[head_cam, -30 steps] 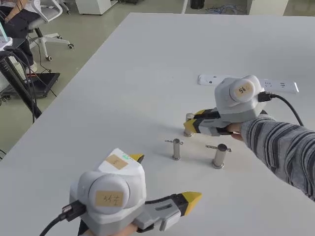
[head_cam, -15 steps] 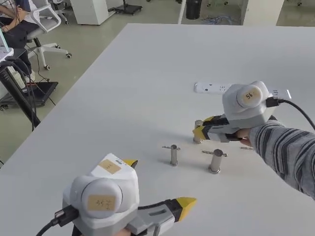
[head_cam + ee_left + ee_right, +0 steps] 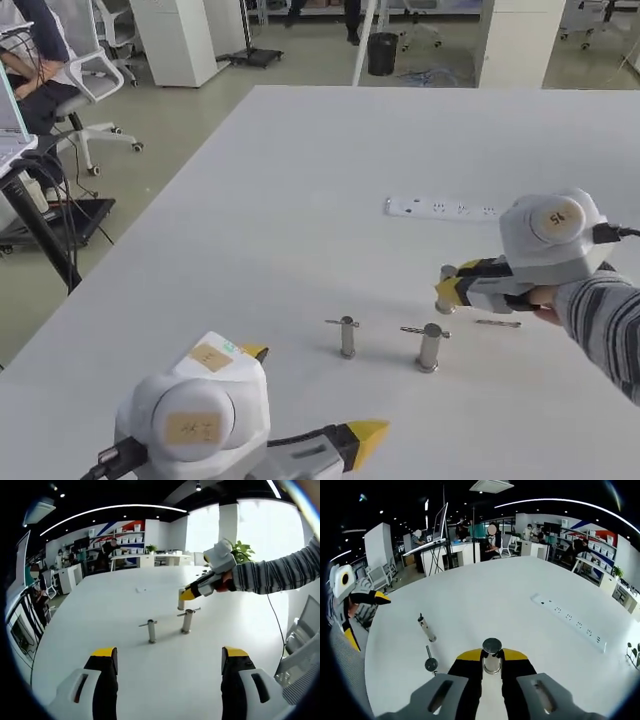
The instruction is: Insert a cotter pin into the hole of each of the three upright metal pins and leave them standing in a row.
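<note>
Presently pinching the bare metal pin (image 3: 492, 650) upright in the right tool (image 3: 492, 658), beside two fitted pins (image 3: 347, 336) (image 3: 429, 346) on the tabletop (image 3: 300, 220), left tool (image 3: 170, 653) spread and empty. Next, probably: fetch the loose cotter pin (image 3: 497, 322), thread it through the hole.

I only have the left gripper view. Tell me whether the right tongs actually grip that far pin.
Observer: They do. In the right gripper view the far pin stands upright, clamped between the jaws of the right tongs.
Operator: Report whether a cotter is through it.
Observer: None shows. In that view its cap and the upper shank between the jaws look bare.
Operator: Then locate a spare cotter for me.
Observer: In the head view a loose cotter pin lies flat on the table, close to the right tongs on the person's side.
</note>
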{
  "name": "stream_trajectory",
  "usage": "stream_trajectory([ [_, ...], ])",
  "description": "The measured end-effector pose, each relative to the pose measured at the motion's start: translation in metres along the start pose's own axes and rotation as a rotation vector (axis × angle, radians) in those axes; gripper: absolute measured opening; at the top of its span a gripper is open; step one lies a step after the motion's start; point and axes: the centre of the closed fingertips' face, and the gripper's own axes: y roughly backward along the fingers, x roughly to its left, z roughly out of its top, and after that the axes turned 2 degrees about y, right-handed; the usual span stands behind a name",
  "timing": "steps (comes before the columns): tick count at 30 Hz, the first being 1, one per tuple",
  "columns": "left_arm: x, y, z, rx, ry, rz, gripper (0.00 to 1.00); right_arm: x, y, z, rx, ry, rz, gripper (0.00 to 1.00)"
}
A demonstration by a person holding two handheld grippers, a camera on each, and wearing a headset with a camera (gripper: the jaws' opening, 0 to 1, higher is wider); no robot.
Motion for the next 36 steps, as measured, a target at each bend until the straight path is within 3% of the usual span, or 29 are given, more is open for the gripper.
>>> stream_trajectory([
  [14,-0.006,0.012,0.001,-0.008,-0.009,-0.013,0.85,-0.005,0.045,-0.031,0.028,-0.030,-0.077,0.08],
  [21,-0.003,0.017,-0.002,-0.013,-0.002,-0.013,0.84,0.006,0.059,-0.043,0.030,-0.045,-0.083,0.08],
  [36,-0.007,0.022,-0.001,-0.020,-0.009,-0.022,0.83,0.050,0.072,-0.060,0.025,-0.031,-0.051,0.08],
])
